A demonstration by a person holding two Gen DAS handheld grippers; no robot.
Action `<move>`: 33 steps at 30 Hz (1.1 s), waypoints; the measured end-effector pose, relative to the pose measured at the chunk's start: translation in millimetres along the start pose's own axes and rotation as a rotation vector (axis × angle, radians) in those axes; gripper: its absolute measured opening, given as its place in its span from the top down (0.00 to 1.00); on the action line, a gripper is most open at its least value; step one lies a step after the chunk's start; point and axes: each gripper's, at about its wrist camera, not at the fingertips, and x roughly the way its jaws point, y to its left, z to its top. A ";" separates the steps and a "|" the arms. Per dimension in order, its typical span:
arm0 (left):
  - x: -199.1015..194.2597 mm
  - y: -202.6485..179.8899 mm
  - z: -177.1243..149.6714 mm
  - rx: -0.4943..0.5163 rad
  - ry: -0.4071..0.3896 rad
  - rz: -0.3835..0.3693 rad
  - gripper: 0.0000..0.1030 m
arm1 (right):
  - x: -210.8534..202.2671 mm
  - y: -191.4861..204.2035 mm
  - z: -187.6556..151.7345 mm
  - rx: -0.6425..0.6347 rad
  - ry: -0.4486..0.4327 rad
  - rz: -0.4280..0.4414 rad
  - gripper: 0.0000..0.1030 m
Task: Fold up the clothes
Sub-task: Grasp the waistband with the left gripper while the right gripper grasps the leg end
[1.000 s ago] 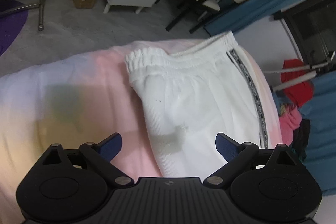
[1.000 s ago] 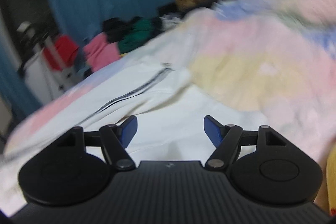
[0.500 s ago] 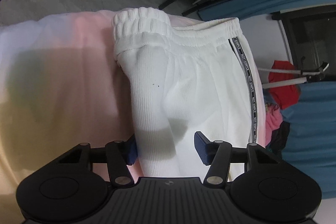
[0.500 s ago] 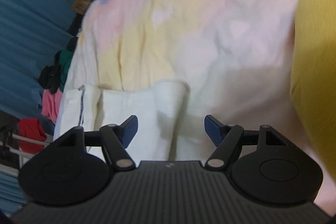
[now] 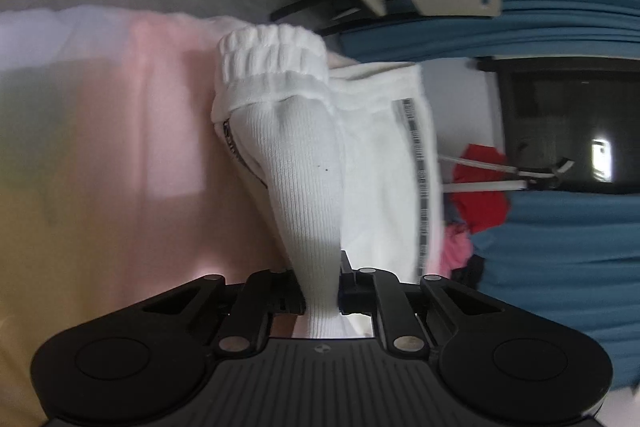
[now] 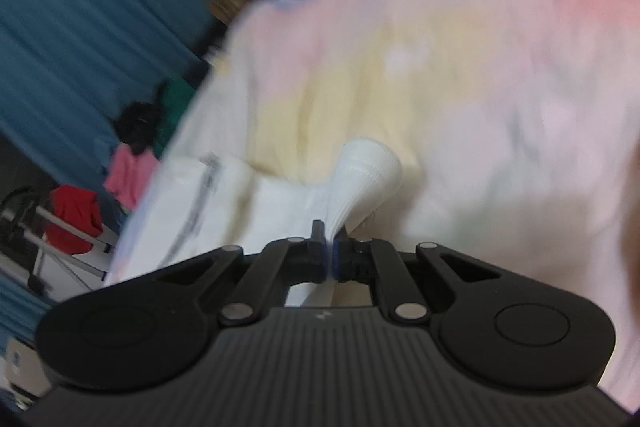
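Both tools are clamped on the white pants (image 5: 308, 187): left tool (image 5: 320, 291), right tool (image 6: 330, 255). Ahead lies pastel bedding (image 6: 460, 87); a red garment (image 5: 480, 183) hangs right of the left tool.

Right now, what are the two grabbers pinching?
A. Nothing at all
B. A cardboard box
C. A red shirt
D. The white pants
D: the left gripper and the right gripper are each closed on a bunched fold of the white pants lying on the pastel bedspread.
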 end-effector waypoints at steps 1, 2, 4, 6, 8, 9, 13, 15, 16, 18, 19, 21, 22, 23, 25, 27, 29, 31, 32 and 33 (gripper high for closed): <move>-3.9 -2.6 -0.3 0.015 -0.006 -0.013 0.89 | -6.6 4.3 1.2 -0.012 -0.027 0.012 0.95; -7.7 -5.3 -0.5 0.029 -0.012 -0.026 0.89 | -12.7 7.2 2.2 -0.017 -0.046 0.019 0.95; -15.7 -14.5 -0.1 0.072 -0.024 -0.048 0.90 | -22.6 9.2 8.5 -0.008 -0.077 0.030 0.95; -20.0 -28.3 4.7 0.100 -0.031 -0.074 0.90 | -27.2 16.4 17.1 -0.023 -0.104 0.040 0.95; -20.6 -44.6 11.6 0.111 -0.025 -0.091 0.90 | -24.6 28.7 26.3 -0.043 -0.115 0.050 0.95; -19.9 -54.2 15.3 0.118 -0.020 -0.096 0.90 | -22.3 35.4 30.8 -0.051 -0.118 0.055 0.95; 1.0 -103.6 30.2 0.174 -0.030 -0.113 0.90 | -2.5 74.8 51.9 -0.079 -0.131 0.079 0.95; 22.0 -128.4 38.0 0.203 -0.042 -0.108 0.90 | 19.7 110.4 59.6 -0.141 -0.149 0.067 0.95; 32.6 -140.7 41.9 0.218 -0.047 -0.106 0.90 | 32.8 128.3 62.8 -0.173 -0.158 0.061 0.95; 64.0 -161.5 51.1 0.244 -0.058 -0.083 0.90 | 59.0 164.2 69.2 -0.237 -0.175 0.048 0.95; 83.0 -171.1 55.9 0.250 -0.061 -0.070 0.90 | 74.8 181.1 71.3 -0.266 -0.180 0.038 0.95; 123.9 -189.4 65.6 0.272 -0.064 -0.039 0.90 | 115.7 211.0 72.2 -0.316 -0.177 0.006 0.95; 146.0 -198.2 70.5 0.288 -0.065 -0.021 0.89 | 136.1 226.0 72.6 -0.340 -0.176 -0.010 0.95; 167.9 -205.5 74.7 0.307 -0.071 0.000 0.89 | 157.4 239.5 72.0 -0.362 -0.171 -0.029 0.95; 211.7 -213.2 82.6 0.313 -0.068 0.046 0.89 | 199.1 256.8 65.2 -0.393 -0.151 -0.067 0.95; 252.3 -215.2 89.8 0.312 -0.062 0.099 0.89 | 236.6 268.3 53.5 -0.434 -0.136 -0.099 0.95; 283.6 -213.8 94.4 0.325 -0.051 0.153 0.89 | 271.5 275.3 42.1 -0.480 -0.105 -0.137 0.94; 291.3 -213.7 93.1 0.343 -0.044 0.171 0.89 | 293.6 273.7 34.2 -0.501 -0.074 -0.159 0.94; 295.0 -213.7 92.4 0.352 -0.041 0.179 0.88 | 304.6 272.9 30.2 -0.512 -0.058 -0.170 0.94; 298.7 -213.7 91.6 0.361 -0.037 0.187 0.88 | 313.1 271.2 27.5 -0.516 -0.046 -0.176 0.94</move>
